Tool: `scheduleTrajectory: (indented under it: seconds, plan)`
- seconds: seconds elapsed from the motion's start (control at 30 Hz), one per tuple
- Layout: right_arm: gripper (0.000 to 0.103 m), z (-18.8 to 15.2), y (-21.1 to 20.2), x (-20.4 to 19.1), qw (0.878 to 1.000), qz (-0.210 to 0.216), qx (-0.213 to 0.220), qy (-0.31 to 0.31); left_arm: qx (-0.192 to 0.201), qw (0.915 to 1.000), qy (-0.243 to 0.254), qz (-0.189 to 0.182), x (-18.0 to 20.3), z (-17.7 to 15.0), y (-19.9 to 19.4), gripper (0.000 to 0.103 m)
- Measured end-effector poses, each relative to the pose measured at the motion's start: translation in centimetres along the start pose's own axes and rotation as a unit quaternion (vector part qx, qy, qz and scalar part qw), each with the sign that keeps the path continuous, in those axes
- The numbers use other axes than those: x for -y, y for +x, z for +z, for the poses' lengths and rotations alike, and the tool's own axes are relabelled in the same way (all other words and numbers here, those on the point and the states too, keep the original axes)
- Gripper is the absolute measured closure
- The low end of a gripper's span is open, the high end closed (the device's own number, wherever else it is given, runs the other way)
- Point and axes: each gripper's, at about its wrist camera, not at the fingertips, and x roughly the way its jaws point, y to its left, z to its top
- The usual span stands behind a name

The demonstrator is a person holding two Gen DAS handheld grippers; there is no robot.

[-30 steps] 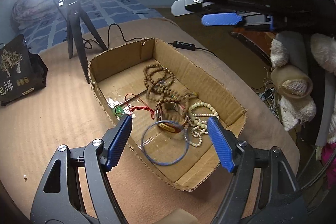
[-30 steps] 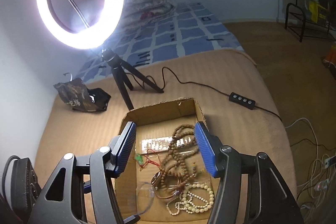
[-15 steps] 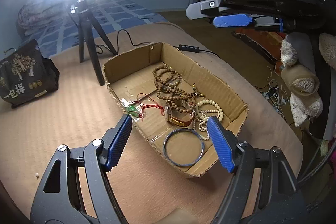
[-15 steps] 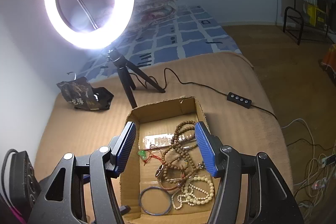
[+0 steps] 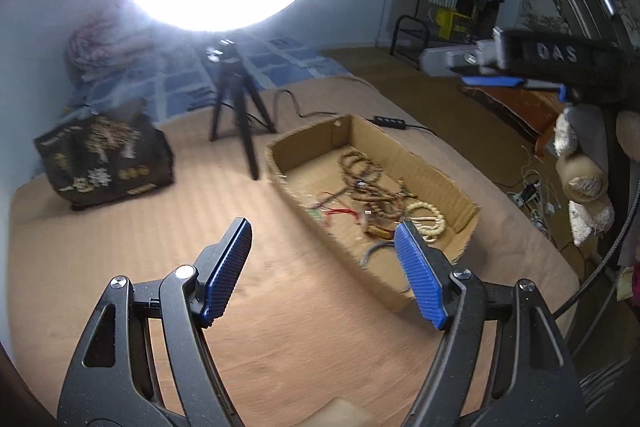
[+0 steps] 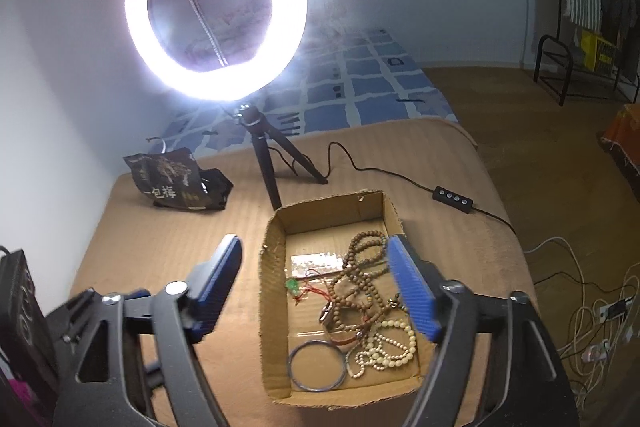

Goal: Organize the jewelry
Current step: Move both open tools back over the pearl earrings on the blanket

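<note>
— Where is the jewelry?
— In the cardboard box (image 6: 276, 307) on the bed: brown beads (image 6: 362, 291), cream beads (image 6: 390, 345), and a bangle (image 6: 316, 365) at 6 o'clock.
— Your tools?
— My left tool (image 5: 324, 267) hangs wide, holding nothing. My right tool (image 6: 314, 291) is opening above the box, nothing between its pads.

Left tool (image 5: 322, 241) agape, empty; right tool (image 6: 314, 259) opening, empty.

Lit ring light (image 6: 216, 7) on black tripod (image 6: 276, 163) near bed's far edge. Black snack bag (image 6: 176, 183) w/ gold print towards far left corner. Cable w/ inline remote (image 6: 453, 199) trails to right edge. Blue-check quilt (image 6: 360, 87) beyond.
</note>
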Motion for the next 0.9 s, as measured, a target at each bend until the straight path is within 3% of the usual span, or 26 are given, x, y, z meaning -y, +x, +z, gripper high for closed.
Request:
scheduleTrajectory:
  seconds: [0.5,0.73,0.9]
  plan:
    - [0.024,-4.3,-0.5,-7.1,0.999,0.030,-0.001,-0.035,0.002,0.9948,-0.055,0.085,-11.9,-4.8,-6.0,0.027]
    - [0.023,-7.5,1.4,-11.5,0.996,0.059,0.001,-0.067,-0.013,0.9918,-0.067,0.108,-15.5,-7.6,-6.0,0.027]
    - [0.023,-9.5,3.6,-14.9,0.992,0.054,-0.017,-0.110,-0.029,0.9904,-0.078,0.111,-17.7,-9.4,-4.8,0.027]
